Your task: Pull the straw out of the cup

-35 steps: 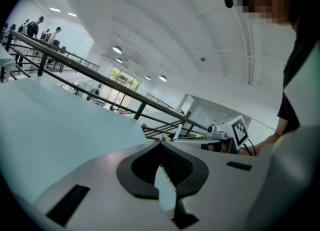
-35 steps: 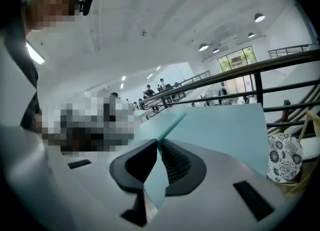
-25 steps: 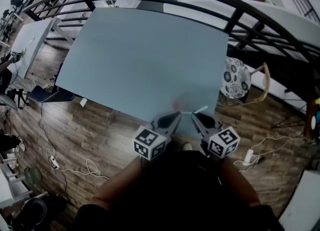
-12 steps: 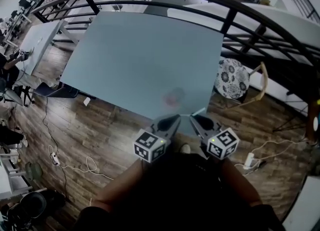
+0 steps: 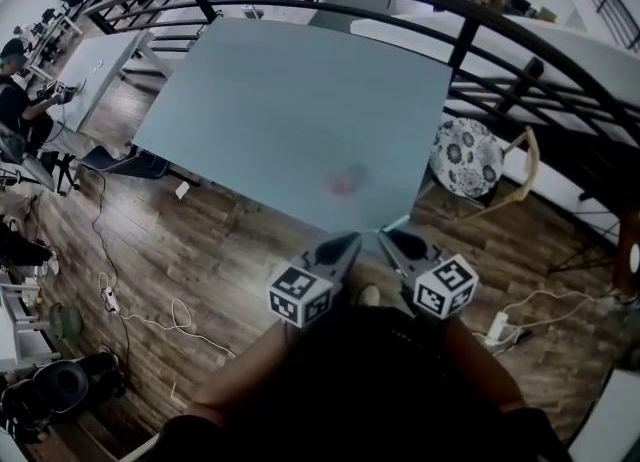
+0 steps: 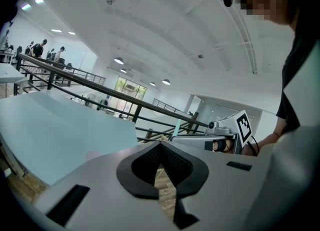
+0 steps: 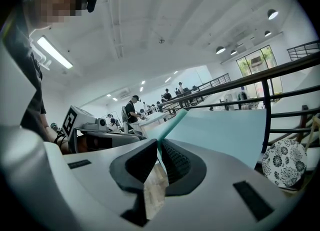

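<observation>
Spanning the upper head view, the pale blue table (image 5: 280, 100) bears the cup (image 5: 343, 180) near its front edge; the cup shows as a pinkish smudge, too blurred to detail. Both grippers sit just off that edge over the wood floor (image 5: 230, 250), side by side with tips angled toward each other. The left gripper (image 6: 160, 145) has its jaws together on nothing, while the right gripper (image 7: 159, 142) is clamped on the teal straw (image 7: 172, 122), which sticks out past its tips, fully out of the cup and apart from it.
</observation>
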Available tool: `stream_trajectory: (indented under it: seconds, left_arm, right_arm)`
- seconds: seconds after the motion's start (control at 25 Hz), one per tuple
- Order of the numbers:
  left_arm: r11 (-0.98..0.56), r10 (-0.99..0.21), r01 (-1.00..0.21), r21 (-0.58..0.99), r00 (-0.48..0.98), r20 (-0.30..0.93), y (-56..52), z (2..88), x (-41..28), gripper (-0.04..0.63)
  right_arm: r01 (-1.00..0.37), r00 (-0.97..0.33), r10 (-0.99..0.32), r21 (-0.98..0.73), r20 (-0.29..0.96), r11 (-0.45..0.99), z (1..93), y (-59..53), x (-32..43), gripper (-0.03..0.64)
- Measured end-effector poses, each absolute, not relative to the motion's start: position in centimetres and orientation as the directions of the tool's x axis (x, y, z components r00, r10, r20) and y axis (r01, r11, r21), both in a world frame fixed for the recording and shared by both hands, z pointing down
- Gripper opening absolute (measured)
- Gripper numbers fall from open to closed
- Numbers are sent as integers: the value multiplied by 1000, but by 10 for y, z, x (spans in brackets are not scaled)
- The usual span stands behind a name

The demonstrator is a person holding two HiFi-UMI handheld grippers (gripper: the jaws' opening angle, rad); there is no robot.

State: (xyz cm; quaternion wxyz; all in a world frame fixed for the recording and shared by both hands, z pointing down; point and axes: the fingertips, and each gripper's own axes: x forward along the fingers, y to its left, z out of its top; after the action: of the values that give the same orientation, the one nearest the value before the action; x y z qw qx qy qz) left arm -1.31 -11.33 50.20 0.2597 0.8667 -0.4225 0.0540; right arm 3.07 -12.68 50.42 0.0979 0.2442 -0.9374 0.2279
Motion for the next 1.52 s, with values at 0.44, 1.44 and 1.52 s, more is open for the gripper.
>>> stream_trajectory:
  seconds: [0.44, 1.44, 1.52]
  left_arm:
    - [-470, -732, -797, 381, 592, 337, -58, 513, -17, 11]
    - [-649, -595, -677, 346, 736, 323, -20, 502, -146, 11]
    - [-667, -577, -661, 344, 750, 323, -13, 503, -151, 11]
  right_arm:
    - [-450, -889, -360, -396, 284, 800, 513, -82, 25, 43]
    - [-629, -776, -572, -382, 265, 677, 498, -23, -89, 43]
    - [-644, -763, -589, -385, 266, 661, 499, -13, -95, 43]
